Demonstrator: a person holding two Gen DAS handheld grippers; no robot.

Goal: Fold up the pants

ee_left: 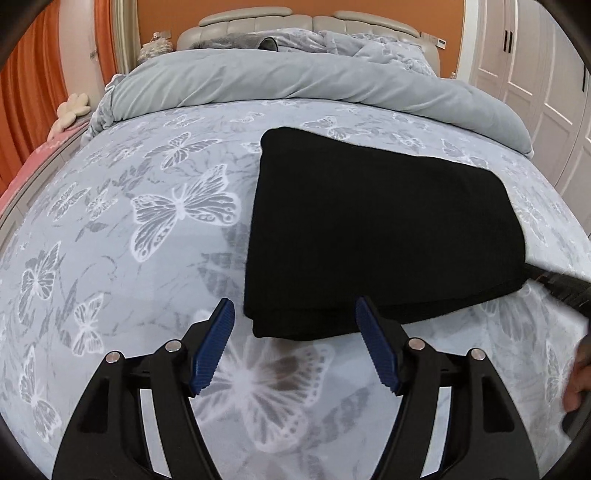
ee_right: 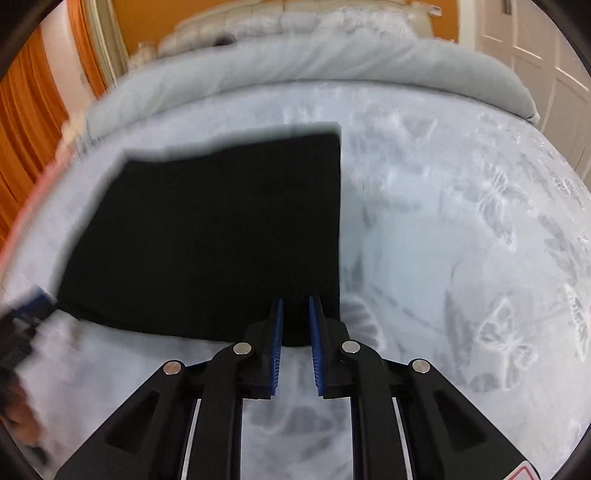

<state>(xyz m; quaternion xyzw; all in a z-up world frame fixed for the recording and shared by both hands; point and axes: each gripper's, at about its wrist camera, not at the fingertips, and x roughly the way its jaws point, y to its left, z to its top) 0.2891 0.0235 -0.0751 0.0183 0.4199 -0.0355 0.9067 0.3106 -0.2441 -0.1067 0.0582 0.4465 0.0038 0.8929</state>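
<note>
The black pants lie folded into a compact rectangle on the butterfly-print bedsheet. My left gripper is open, its blue pads just in front of the fold's near left corner, holding nothing. In the right wrist view the pants fill the middle left. My right gripper has its jaws narrowly parted at the fold's near right edge, with black cloth showing between the pads; the view is blurred. The right gripper's tip also shows in the left wrist view at the fold's right edge.
A rumpled grey duvet and the padded headboard lie at the far end of the bed. Orange curtains hang at the left. White wardrobe doors stand at the right. A hand shows at the right edge.
</note>
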